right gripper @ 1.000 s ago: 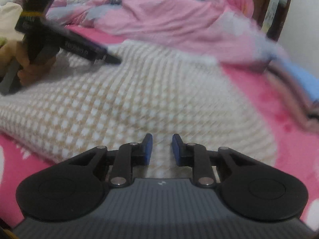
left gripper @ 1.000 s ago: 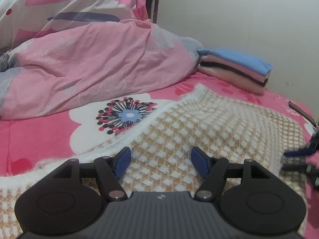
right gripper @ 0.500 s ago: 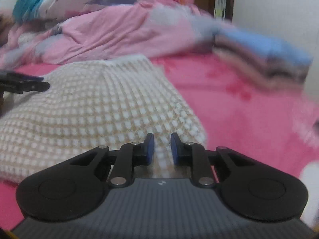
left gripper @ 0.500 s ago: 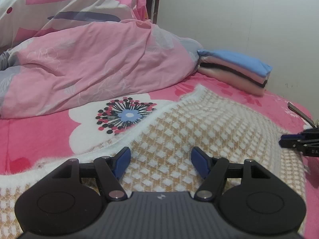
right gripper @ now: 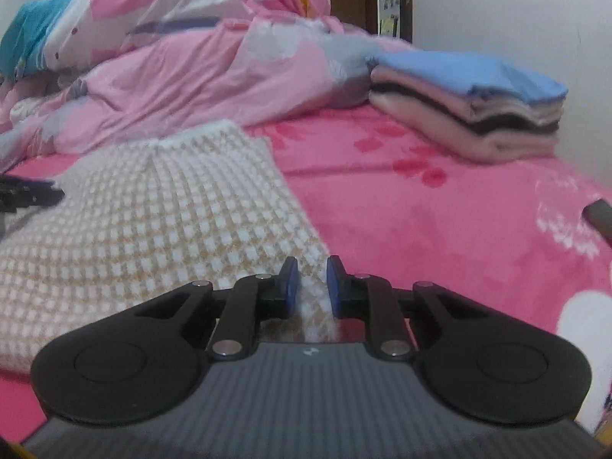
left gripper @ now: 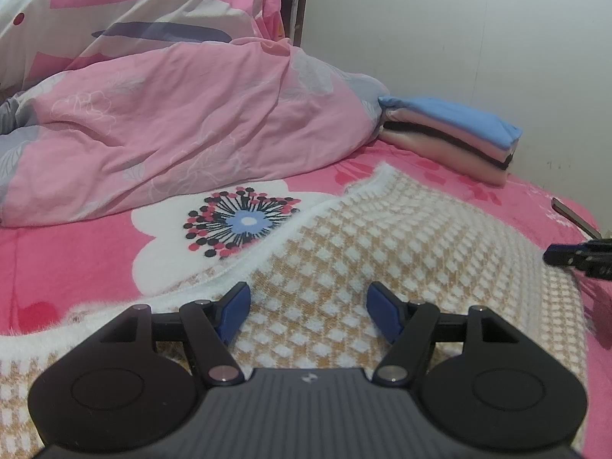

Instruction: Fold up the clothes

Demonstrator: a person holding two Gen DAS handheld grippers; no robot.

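Pink bedsheet (left gripper: 69,267) carries the knit (left gripper: 401,252), spread flat for folding, near the camera. Left gripper (left gripper: 308,315) hovers open over it. Right gripper (right gripper: 309,287), jaws narrowed, straddles its right edge; grip uncertain. Folded stack (right gripper: 466,114) sits far right, clear.

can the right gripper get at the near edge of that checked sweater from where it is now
Probably yes. The right gripper sits low at the checked sweater, its fluffy white edge showing between the narrow-set fingertips, and nothing lies in the way. Whether the pads already pinch it is unclear.
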